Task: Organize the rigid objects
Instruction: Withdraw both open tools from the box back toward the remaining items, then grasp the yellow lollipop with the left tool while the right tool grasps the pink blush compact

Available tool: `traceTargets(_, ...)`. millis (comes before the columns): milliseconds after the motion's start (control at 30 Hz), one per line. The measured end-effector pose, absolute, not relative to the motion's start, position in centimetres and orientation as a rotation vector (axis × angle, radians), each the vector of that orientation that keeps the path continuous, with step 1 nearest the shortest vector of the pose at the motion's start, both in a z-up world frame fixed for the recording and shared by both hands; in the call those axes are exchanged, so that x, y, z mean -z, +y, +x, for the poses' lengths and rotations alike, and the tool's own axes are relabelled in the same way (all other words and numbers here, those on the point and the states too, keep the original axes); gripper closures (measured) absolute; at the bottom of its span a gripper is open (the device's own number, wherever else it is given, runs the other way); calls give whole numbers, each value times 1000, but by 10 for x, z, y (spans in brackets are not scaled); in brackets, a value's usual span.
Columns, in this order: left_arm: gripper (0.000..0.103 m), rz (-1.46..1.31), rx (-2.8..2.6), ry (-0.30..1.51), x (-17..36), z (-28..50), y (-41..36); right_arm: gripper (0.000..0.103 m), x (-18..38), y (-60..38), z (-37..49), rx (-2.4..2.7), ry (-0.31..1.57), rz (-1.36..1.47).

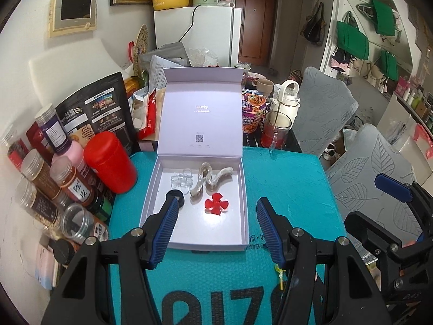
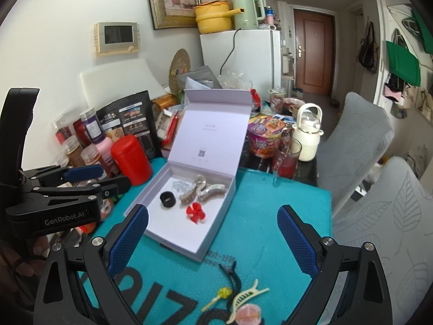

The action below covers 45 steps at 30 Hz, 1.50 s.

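An open pale box (image 1: 200, 239) with its lid upright lies on a teal mat (image 1: 292, 187). It holds a red flower clip (image 1: 216, 205), two curved claw clips (image 1: 201, 182), a clear clip (image 1: 181, 180) and a black ring (image 1: 180, 199), partly hidden by a finger. My left gripper (image 1: 216, 197) hovers open over the box's front, nothing between its fingers. In the right wrist view my right gripper (image 2: 212, 211) is open and empty, just right of the box (image 2: 186, 239). Near it on the mat lie a black clip (image 2: 233, 279), a cream claw clip (image 2: 247, 296) and a yellow flower pin (image 2: 220, 293).
Spice jars (image 1: 63, 178) and a red canister (image 1: 109, 161) crowd the mat's left edge. Behind the box stand a noodle cup (image 2: 263, 138), a glass of red drink (image 2: 286, 159) and a white bottle (image 2: 307, 135). Grey-covered chairs (image 2: 379, 216) stand on the right.
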<state>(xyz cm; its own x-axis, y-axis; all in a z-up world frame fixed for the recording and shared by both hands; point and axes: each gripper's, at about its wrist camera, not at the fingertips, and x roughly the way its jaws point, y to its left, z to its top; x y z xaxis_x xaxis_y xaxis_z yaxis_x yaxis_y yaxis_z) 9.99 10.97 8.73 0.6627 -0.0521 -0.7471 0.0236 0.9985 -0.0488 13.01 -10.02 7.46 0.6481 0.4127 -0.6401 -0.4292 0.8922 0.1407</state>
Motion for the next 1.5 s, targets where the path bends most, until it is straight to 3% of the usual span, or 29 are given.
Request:
traceTargets(867,43,-103,-6,889,-71,19,10,5,-54,-213,70,-539,774,-29)
traceTargets(1500,43,-89,56,1025,6,37,1,5,24,-224,81,-488,933,-3)
